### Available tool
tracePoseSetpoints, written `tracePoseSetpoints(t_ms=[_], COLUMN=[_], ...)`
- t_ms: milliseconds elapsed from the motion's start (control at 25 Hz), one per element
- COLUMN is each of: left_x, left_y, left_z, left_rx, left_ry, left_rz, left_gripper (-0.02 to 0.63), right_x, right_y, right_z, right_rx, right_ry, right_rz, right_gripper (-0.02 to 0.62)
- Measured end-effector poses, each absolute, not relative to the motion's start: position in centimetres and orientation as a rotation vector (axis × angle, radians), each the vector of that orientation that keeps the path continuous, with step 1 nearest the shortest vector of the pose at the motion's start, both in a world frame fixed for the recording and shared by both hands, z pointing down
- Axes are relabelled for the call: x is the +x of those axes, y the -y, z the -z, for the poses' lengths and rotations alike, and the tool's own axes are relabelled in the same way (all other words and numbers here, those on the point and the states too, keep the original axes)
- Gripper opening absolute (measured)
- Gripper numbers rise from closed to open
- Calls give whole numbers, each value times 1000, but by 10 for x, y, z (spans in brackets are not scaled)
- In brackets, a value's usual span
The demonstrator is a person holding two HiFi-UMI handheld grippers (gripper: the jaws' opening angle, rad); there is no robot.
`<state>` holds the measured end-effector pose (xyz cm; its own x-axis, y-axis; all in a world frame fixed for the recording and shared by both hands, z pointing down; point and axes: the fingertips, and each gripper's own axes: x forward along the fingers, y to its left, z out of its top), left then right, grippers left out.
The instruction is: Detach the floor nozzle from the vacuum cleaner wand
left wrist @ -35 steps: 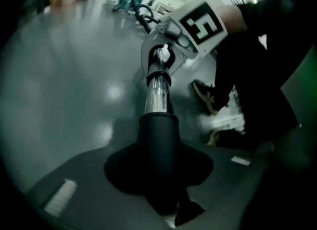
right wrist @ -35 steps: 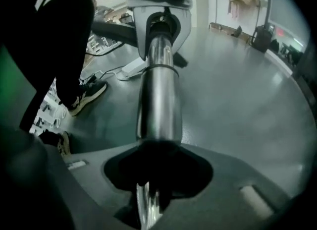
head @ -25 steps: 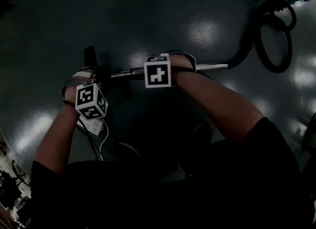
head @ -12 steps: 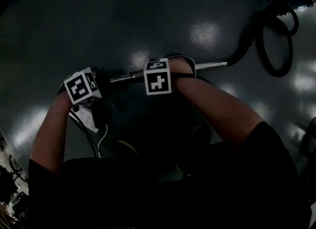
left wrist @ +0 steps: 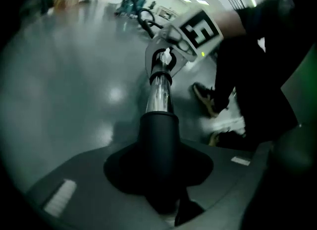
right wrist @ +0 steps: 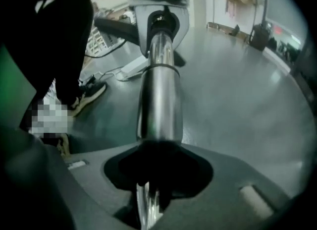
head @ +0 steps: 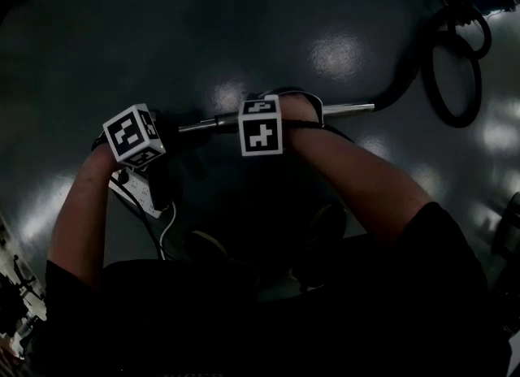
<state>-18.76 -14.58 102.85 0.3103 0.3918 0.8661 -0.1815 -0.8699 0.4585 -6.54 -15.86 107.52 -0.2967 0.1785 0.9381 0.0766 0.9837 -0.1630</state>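
The chrome wand [head: 349, 109] lies level across the dark floor. Its left end enters the black neck of the floor nozzle [left wrist: 158, 140]. My left gripper [head: 154, 133] is shut on that neck, seen close between its jaws in the left gripper view. A dark part of the nozzle [head: 159, 179] hangs below that hand; the rest is lost in the dark. My right gripper [head: 272, 115] is shut on the wand [right wrist: 159, 100] a hand's width to the right. From the right gripper [right wrist: 153, 174] the tube runs straight to the left gripper [right wrist: 158, 26].
The black hose [head: 455, 50] loops on the floor at the upper right. A white power strip [head: 134, 192] with a cable lies under the left hand. The person's shoes [left wrist: 205, 97] stand close behind the wand.
The left gripper has rolled about the wand's line and shifted slightly up and left. The dark nozzle part that stood above the hand now shows below it. The right gripper has kept still.
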Motion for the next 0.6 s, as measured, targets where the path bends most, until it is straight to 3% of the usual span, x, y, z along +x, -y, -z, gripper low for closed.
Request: tracePoseSetpoints(t_ms=[160, 360, 520, 600], left_x=[-185, -210, -189, -187], left_y=[129, 187, 201, 184], left_z=[-1028, -1054, -1071, -1101], left_rx=[2021, 2460, 2592, 2564], left_ry=[-236, -121, 109, 22], left_rz=[-1484, -2106, -1916, -2030], left_gripper=[127, 127, 127, 127], right_x=[-65, -36, -16, -17], right_y=[154, 158, 161, 156], right_z=[-1083, -1099, -1116, -1128], right_rx=[-197, -209, -174, -157], right_ry=[1861, 1783, 1755, 1746], right_rz=[-44, -131, -129, -109], right_gripper=[120, 118, 118, 118])
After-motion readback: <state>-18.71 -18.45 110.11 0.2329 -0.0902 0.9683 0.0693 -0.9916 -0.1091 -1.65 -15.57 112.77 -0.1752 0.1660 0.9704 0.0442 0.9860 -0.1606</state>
